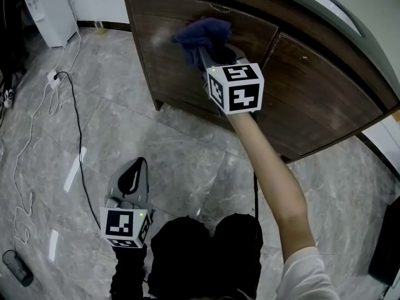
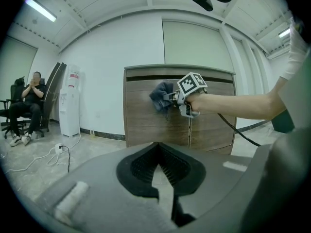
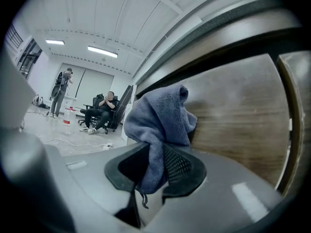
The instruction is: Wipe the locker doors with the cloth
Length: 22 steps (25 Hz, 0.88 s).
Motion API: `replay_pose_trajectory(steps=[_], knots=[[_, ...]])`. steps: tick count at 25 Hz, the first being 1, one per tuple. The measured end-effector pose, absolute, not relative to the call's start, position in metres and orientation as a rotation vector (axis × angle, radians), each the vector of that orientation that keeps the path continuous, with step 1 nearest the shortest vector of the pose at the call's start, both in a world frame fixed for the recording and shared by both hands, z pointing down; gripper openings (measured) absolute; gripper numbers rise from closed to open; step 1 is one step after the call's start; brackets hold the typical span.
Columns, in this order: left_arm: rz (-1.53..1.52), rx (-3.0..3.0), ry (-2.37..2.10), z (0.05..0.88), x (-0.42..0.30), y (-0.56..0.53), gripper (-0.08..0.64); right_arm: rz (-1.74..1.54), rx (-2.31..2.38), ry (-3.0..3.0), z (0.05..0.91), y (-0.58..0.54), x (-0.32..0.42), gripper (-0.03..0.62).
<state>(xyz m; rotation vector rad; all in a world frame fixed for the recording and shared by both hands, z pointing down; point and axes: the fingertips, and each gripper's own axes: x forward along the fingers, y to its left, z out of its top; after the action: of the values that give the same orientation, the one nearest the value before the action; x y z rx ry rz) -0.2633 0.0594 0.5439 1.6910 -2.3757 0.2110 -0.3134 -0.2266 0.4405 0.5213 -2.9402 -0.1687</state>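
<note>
The blue terry cloth (image 3: pixel 160 125) is bunched against the upper part of the dark brown wooden locker's left door (image 3: pixel 238 115), clamped between the right gripper's (image 3: pixel 155 164) jaws. For a good wipe, pinch firmly, press the wad flat and make overlapping strokes toward the right door (image 1: pixel 325 99). The left gripper (image 2: pixel 156 166) hangs low and near, jaws together, empty.

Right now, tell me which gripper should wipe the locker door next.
Right. The right gripper holds the blue cloth at the wooden door; the left gripper hangs low over the floor, shut and empty.
</note>
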Motion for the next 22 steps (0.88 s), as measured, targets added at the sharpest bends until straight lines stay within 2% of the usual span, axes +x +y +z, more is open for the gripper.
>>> replay_pose_trajectory(steps=[7,22], knots=[[0.217,1.656,-2.380,0.552,-0.275,0.071,0.000,-0.129,0.492,-2.847,0.523,-0.223,-0.326,0.091],[0.209,1.569,-2.396,0.565,-0.297,0.088,0.000,-0.032,0.441,-2.719,0.644,-0.212,-0.346,0.091]])
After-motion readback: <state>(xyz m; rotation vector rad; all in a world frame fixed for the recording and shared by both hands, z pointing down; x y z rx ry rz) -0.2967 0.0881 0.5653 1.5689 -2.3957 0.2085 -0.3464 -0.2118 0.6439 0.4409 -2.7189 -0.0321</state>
